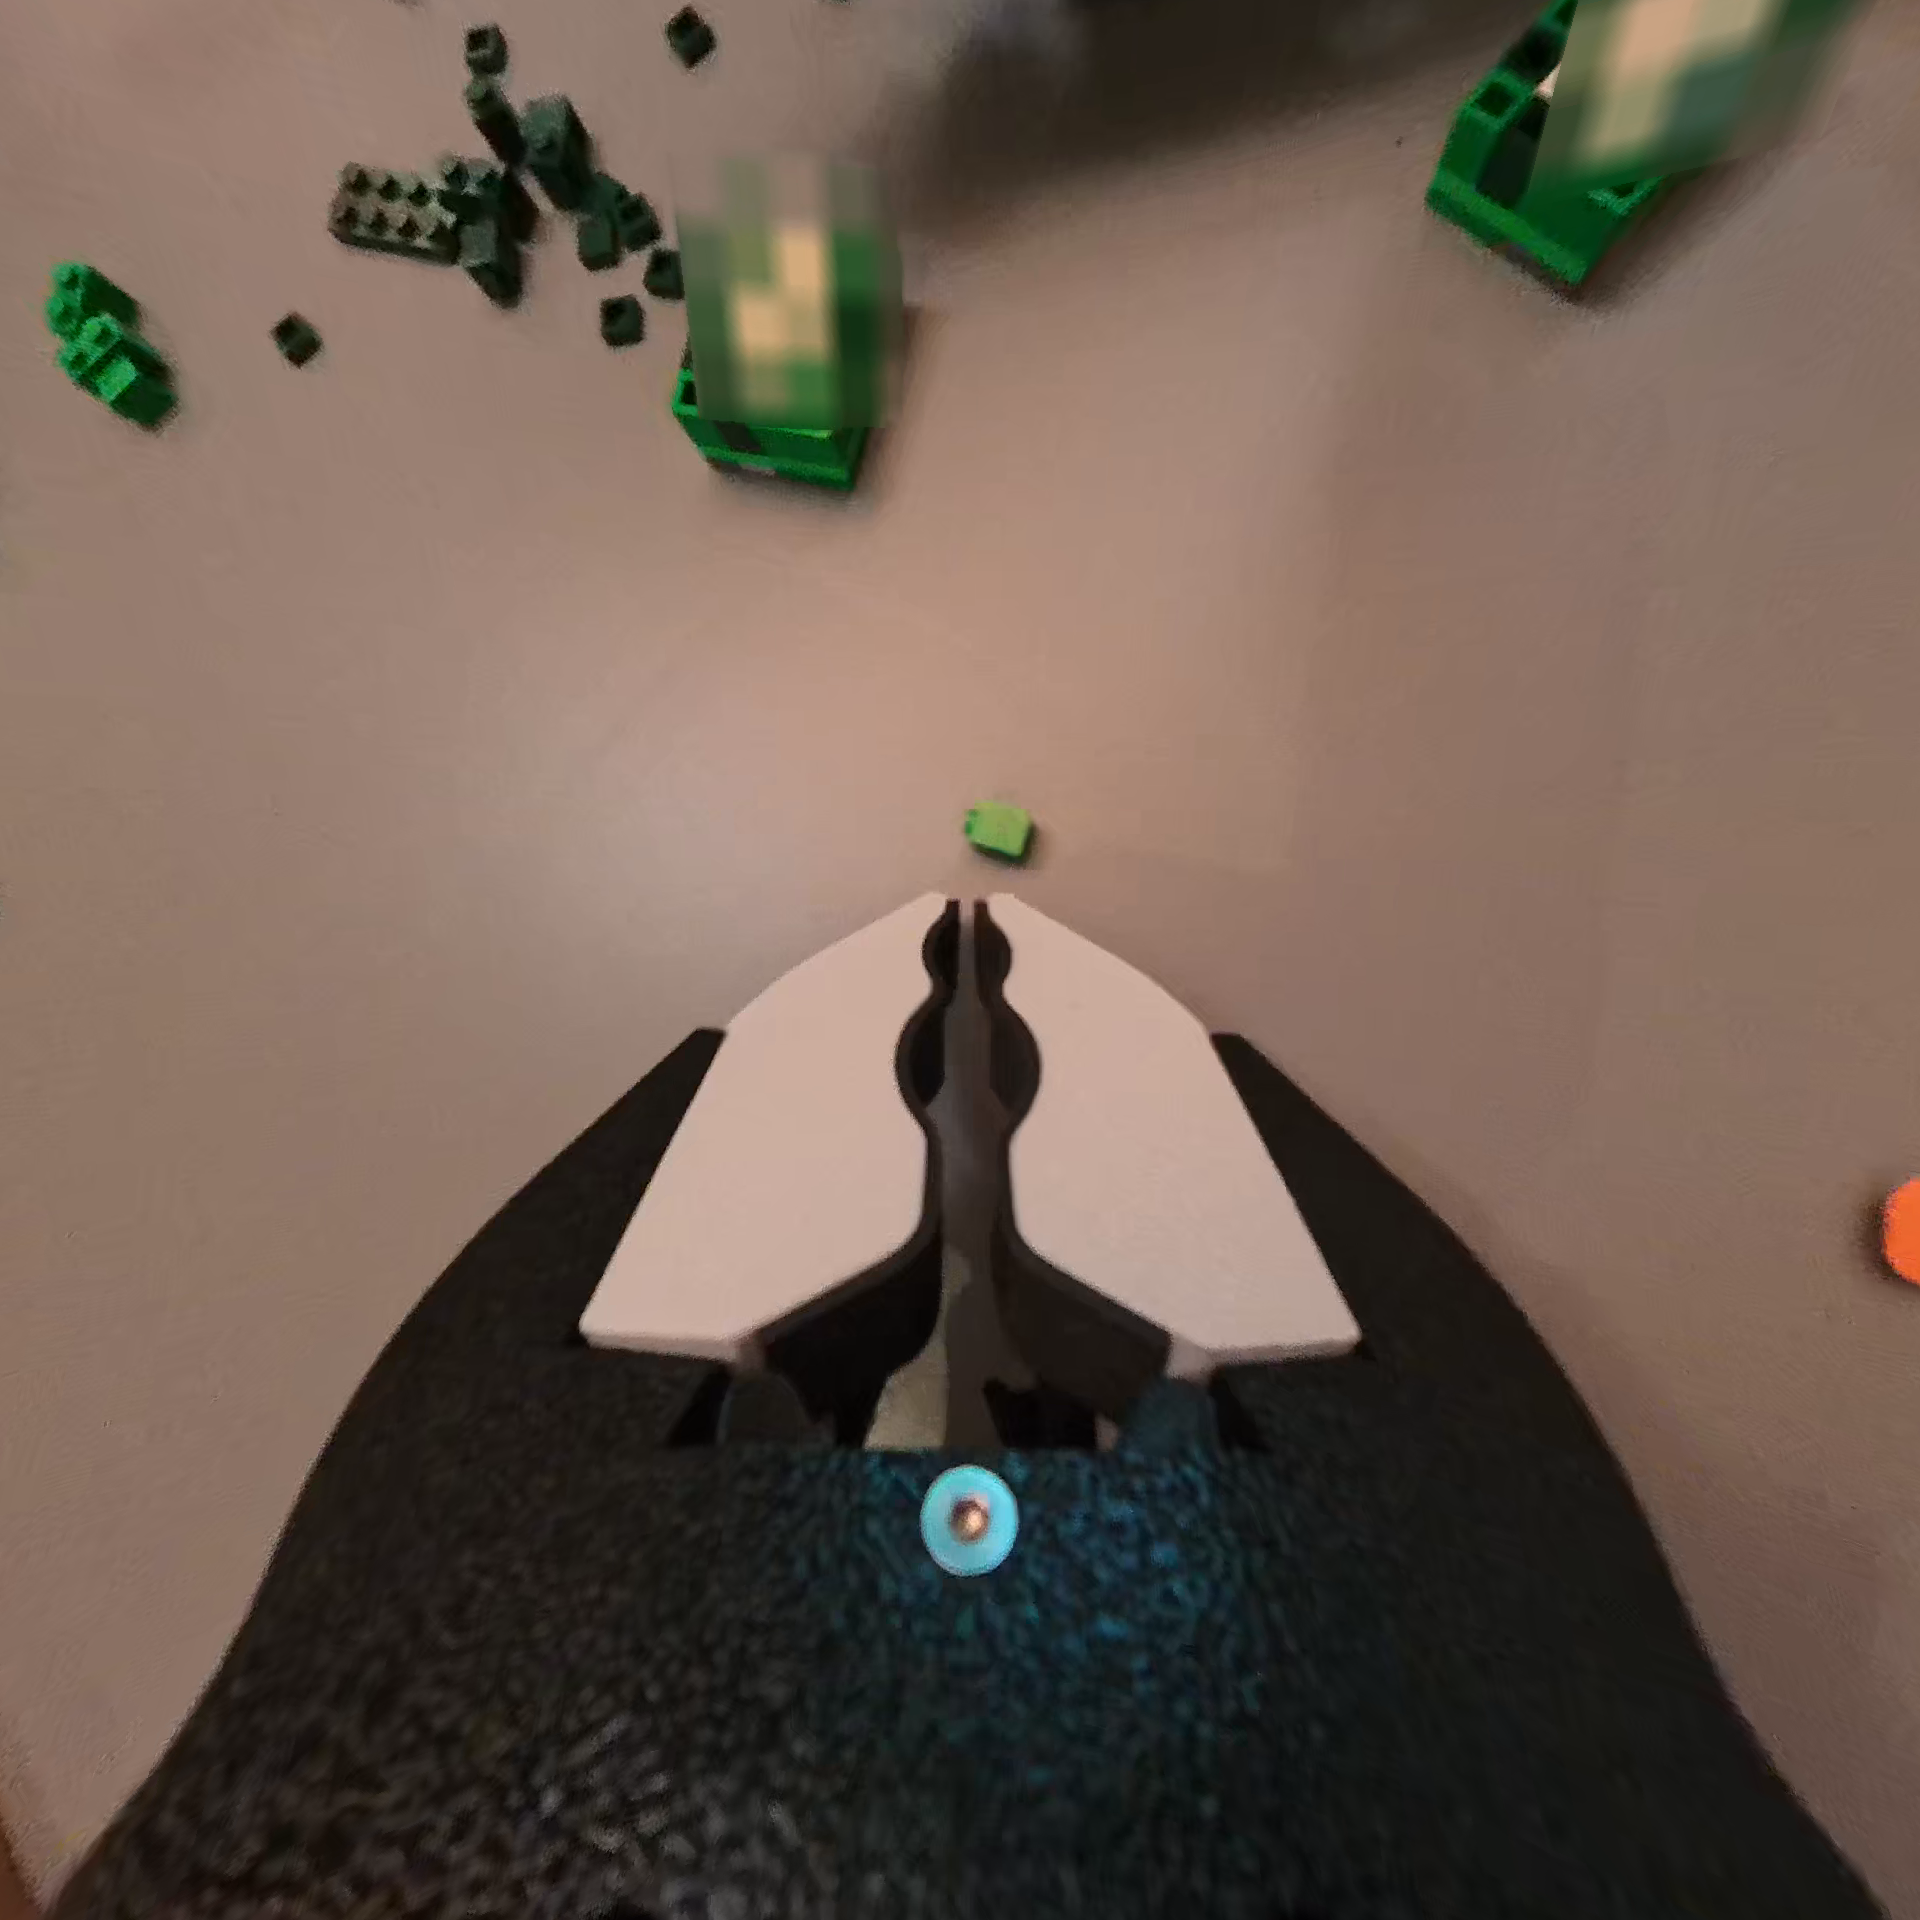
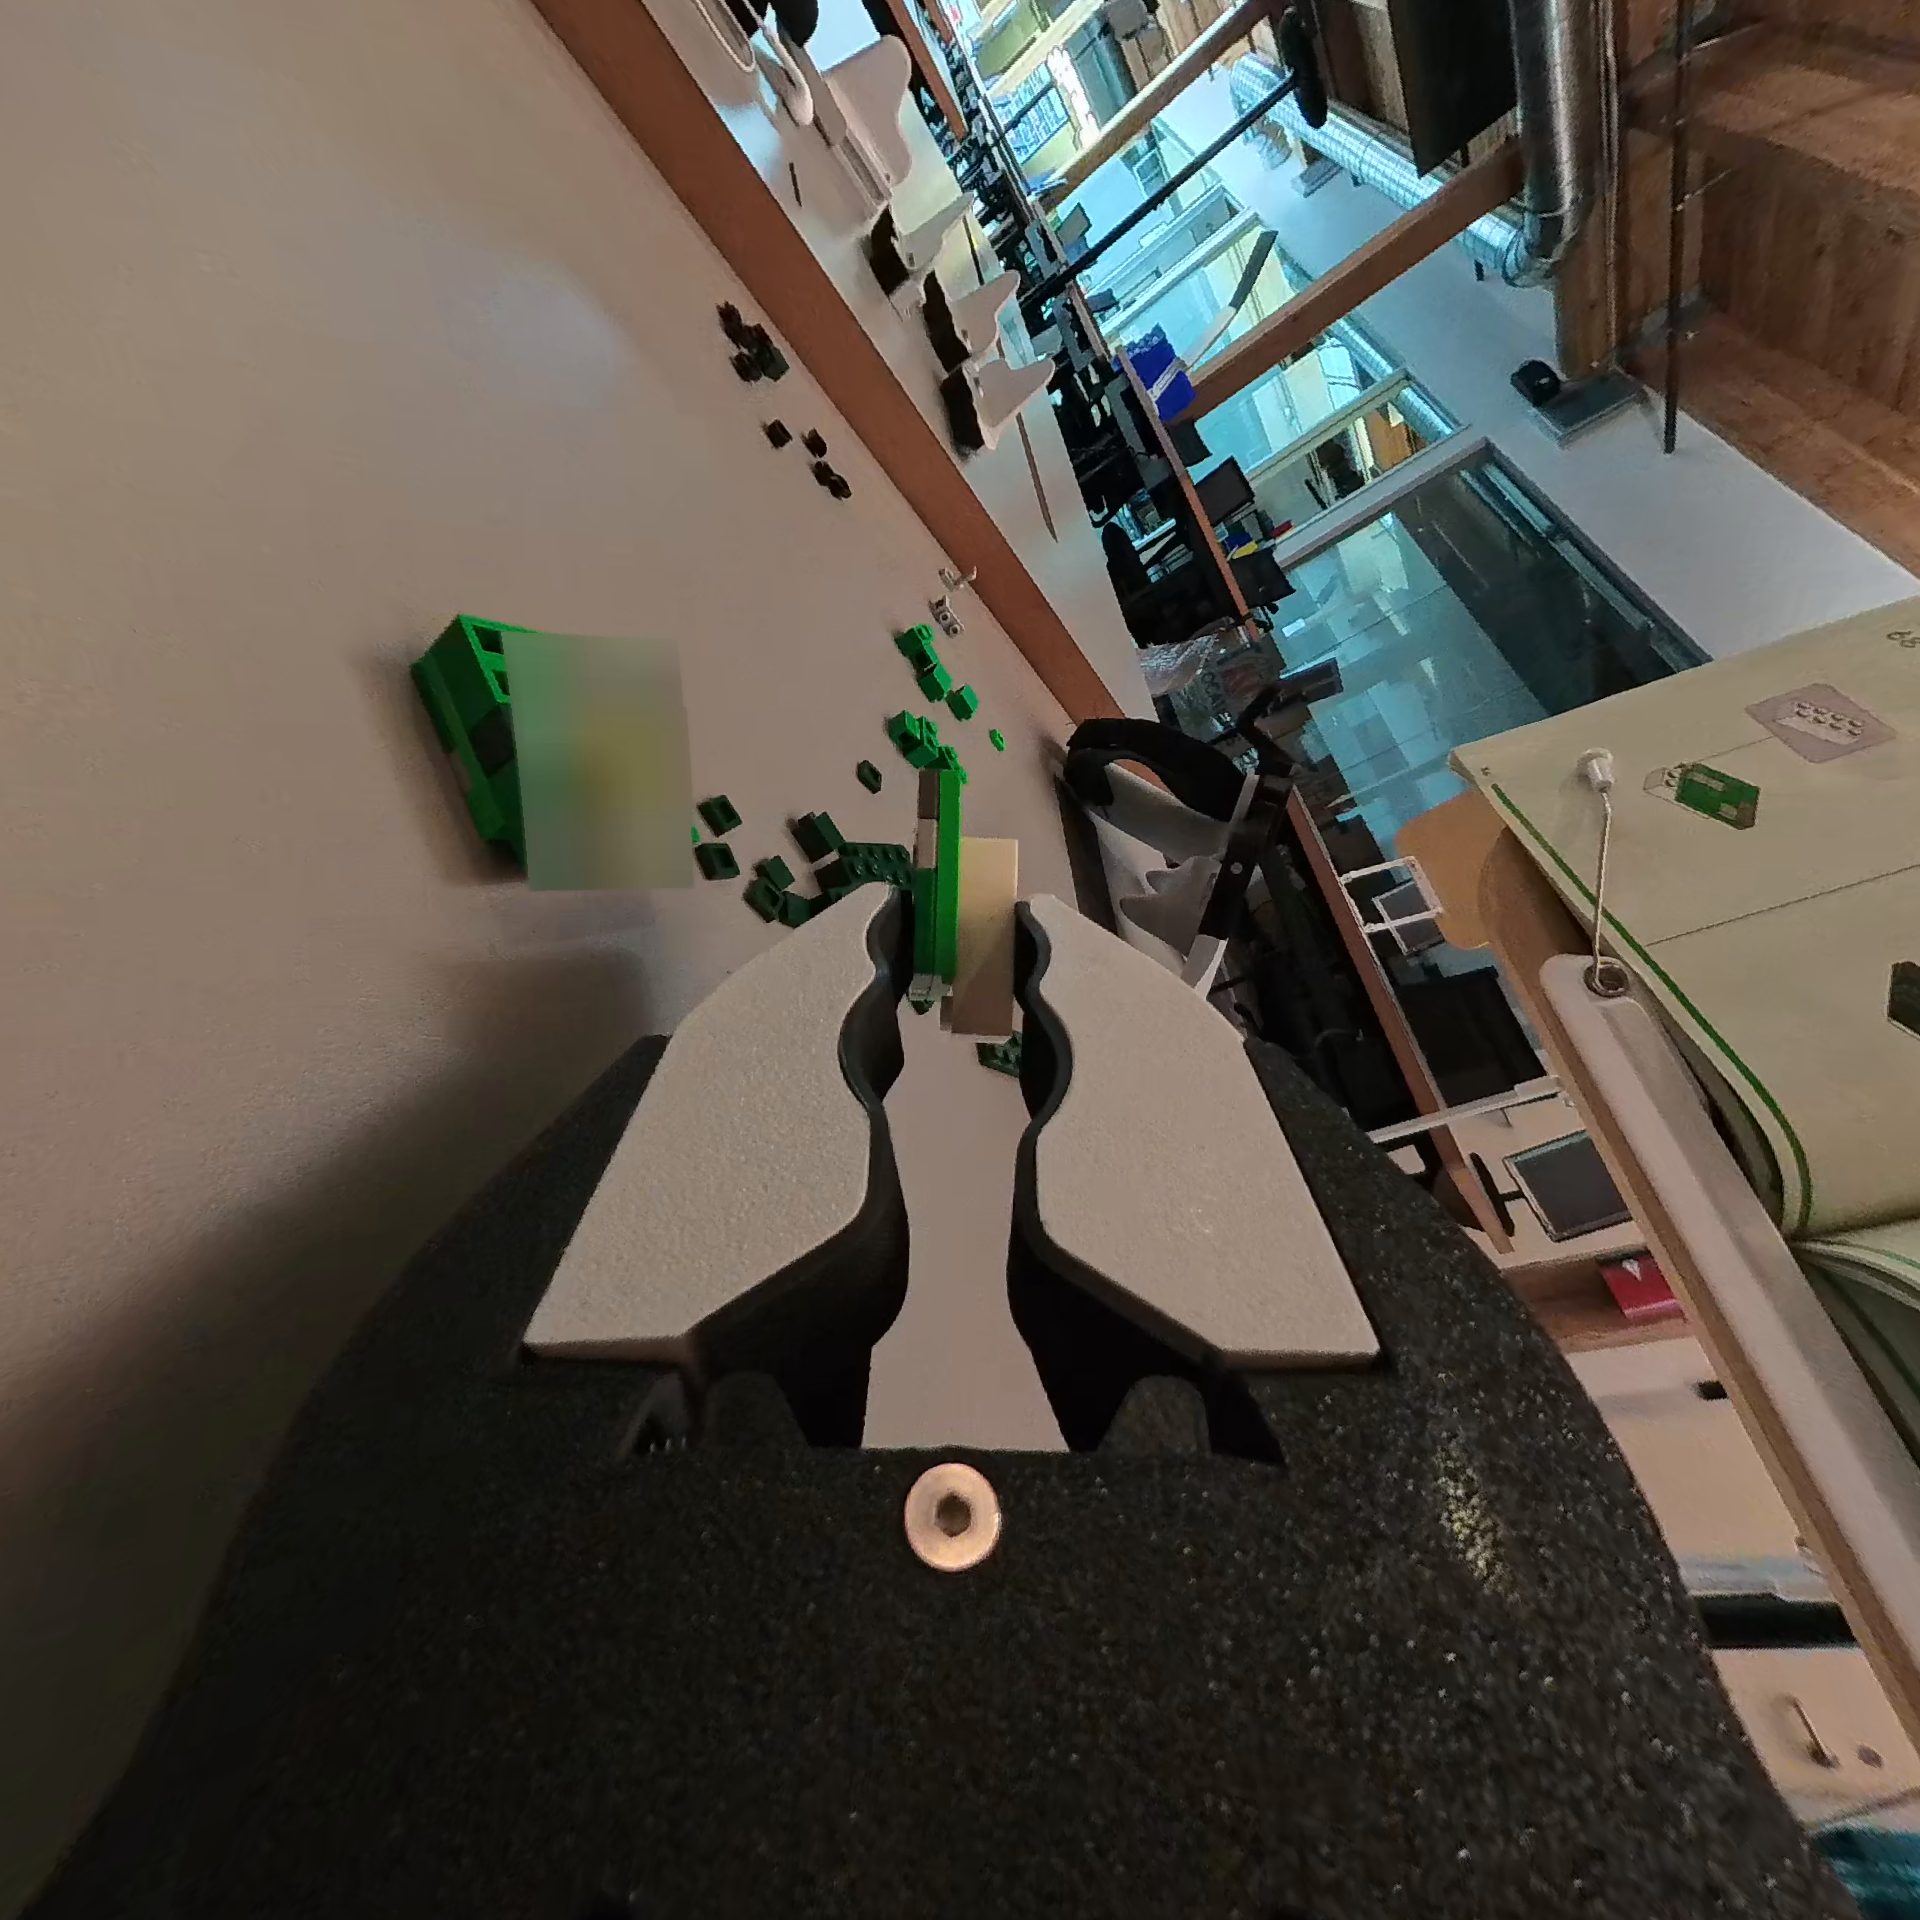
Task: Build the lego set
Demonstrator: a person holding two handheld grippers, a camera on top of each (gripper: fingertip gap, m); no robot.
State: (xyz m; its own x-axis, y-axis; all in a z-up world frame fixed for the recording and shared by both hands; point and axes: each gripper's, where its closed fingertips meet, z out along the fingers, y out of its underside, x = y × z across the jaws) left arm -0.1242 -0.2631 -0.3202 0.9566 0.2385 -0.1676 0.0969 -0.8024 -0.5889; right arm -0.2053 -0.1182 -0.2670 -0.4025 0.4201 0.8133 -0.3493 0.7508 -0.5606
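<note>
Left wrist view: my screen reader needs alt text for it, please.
The left gripper, shut and empty, hovers above a beige table just short of a small light-green brick. Dark green bricks and green builds lie beyond.

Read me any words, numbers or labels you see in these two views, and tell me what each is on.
I won't quote writing from these pictures; here is what carries any.
Instruction booklet: printed build diagrams and small marks by its top edge, too small to read.
Red tag: a pale mark, too small to read.
Lego pieces, table, both grippers: no writing visible.
</note>
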